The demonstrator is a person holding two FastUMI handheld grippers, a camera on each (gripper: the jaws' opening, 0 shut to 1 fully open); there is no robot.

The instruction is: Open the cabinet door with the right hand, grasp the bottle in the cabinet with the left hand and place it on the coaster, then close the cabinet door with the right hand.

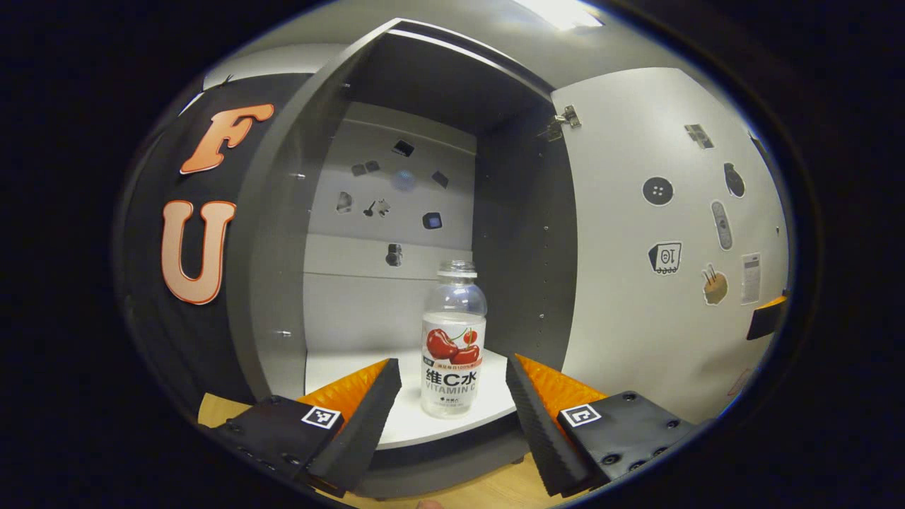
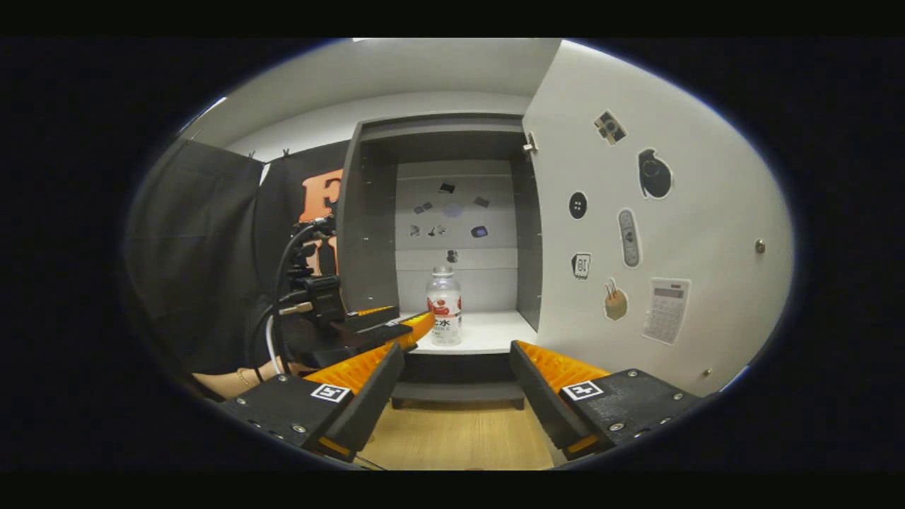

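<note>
1. One cabinet (image 1: 283, 233) stands on the wooden table (image 2: 459, 435), dark grey outside, with a pale back wall and a white shelf (image 1: 424, 417) inside.
2. One cabinet door (image 1: 650, 233) is swung wide open at 3 o'clock of the opening, hung on a metal hinge (image 1: 565, 119) at its top corner. Its pale inner face carries stickers: seven can be counted in the right gripper view, among them a round button, a remote control, a calculator and a camera. The writing on them is too small to read.
3. The back wall of the cabinet bears about eight small stickers, too blurred to tell apart.
4. The left gripper (image 1: 452, 385) is spread wide, its fingers (image 1: 368, 417) reaching onto the front edge of the shelf at 8 and 4 o'clock of the bottle, clear of it and holding nothing. In the right gripper view it shows at 9 o'clock, with cables above it and a hand (image 2: 233, 382) below.
5. The right gripper (image 2: 457, 371) is also spread apart and empty, hovering over the table in front of the cabinet and touching nothing.
6. One bottle (image 1: 452, 339) stands upright near the front of the shelf, clear plastic, no cap visible on its neck. Its label shows red cherries and the words "VITAMIN C".
</note>
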